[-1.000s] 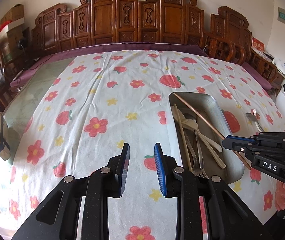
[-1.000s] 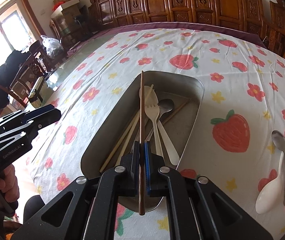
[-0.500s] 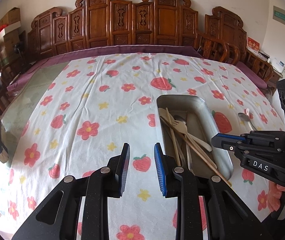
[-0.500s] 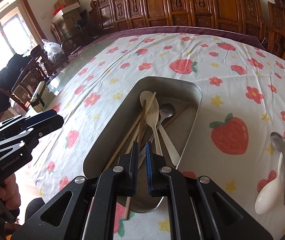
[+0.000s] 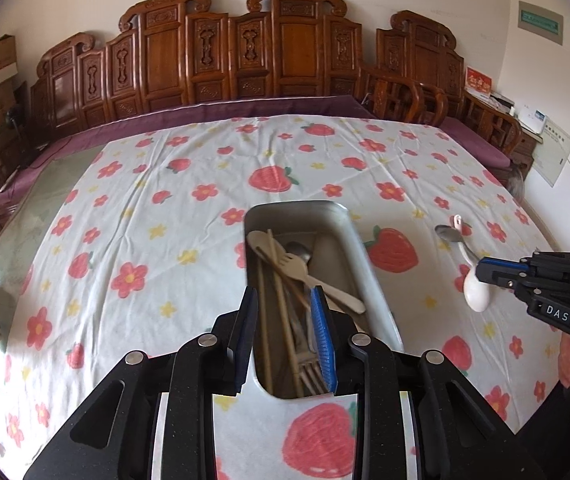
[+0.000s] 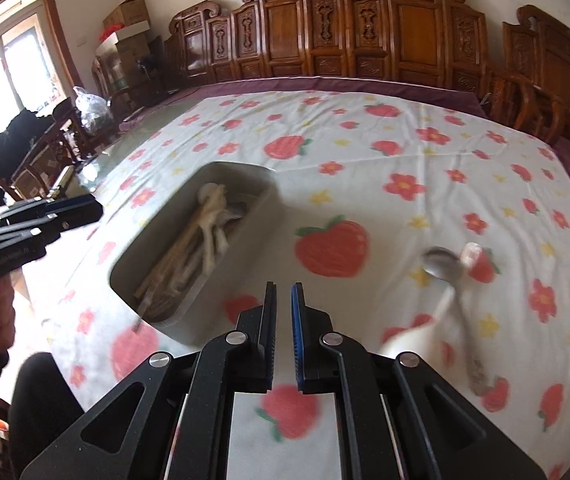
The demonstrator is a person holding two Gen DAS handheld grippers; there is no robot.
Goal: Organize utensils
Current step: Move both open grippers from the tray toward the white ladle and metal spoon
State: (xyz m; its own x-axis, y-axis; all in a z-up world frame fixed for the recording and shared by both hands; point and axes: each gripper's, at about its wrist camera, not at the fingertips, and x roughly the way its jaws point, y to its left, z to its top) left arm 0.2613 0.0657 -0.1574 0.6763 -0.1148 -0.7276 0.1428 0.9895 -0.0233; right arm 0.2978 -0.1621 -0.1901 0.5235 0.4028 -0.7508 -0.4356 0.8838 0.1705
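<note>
Two spoons lay on the flowered surface beside the metal tray of gathered utensils as the empty, nearly shut right tool neared them, needing wider jaws; the left tool, opening, held nothing.

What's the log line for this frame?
left gripper: opening, empty, aimed at tray | right gripper: shut, empty | white spoon, metal spoon: on cloth

Metal tray: rectangular, rounded corners, holds jumbled chopsticks, cream fork, spoons. On tablecloth right of tray: metal spoon beside white spoon, touching.
</note>
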